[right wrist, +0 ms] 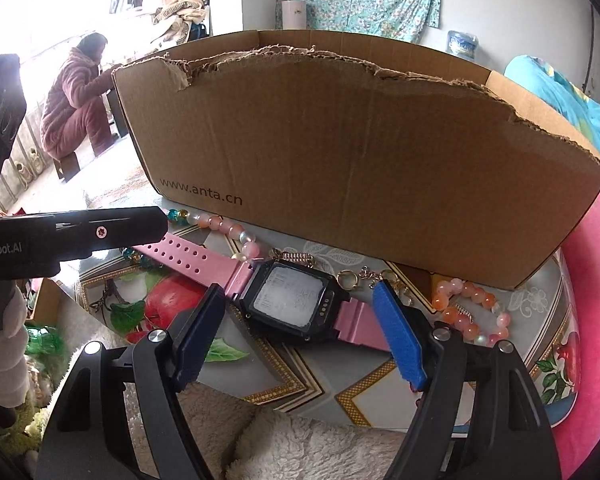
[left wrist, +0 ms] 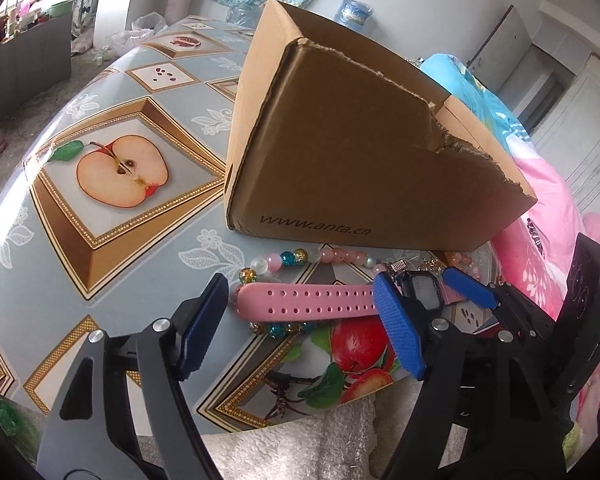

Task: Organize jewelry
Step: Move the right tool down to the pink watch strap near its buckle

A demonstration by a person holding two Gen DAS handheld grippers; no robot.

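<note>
A pink-strapped watch (right wrist: 292,298) with a black square face lies flat on the table in front of a torn cardboard box (right wrist: 360,152). My right gripper (right wrist: 300,300) is open with its blue fingers on either side of the watch face. My left gripper (left wrist: 300,300) is open around the watch's pink strap (left wrist: 308,300). The right gripper's blue fingers (left wrist: 466,286) show in the left wrist view beside the watch face. A long bead string (left wrist: 300,258) runs along the box's foot. An orange bead bracelet (right wrist: 472,312) and a small gold chain (right wrist: 376,276) lie to the right.
The box (left wrist: 360,140) stands close behind the jewelry on a fruit-patterned tablecloth (left wrist: 112,168). A white fluffy cloth (right wrist: 300,448) lies at the table's near edge. Pink and blue bedding (right wrist: 596,320) is to the right. A person (right wrist: 80,96) crouches far left.
</note>
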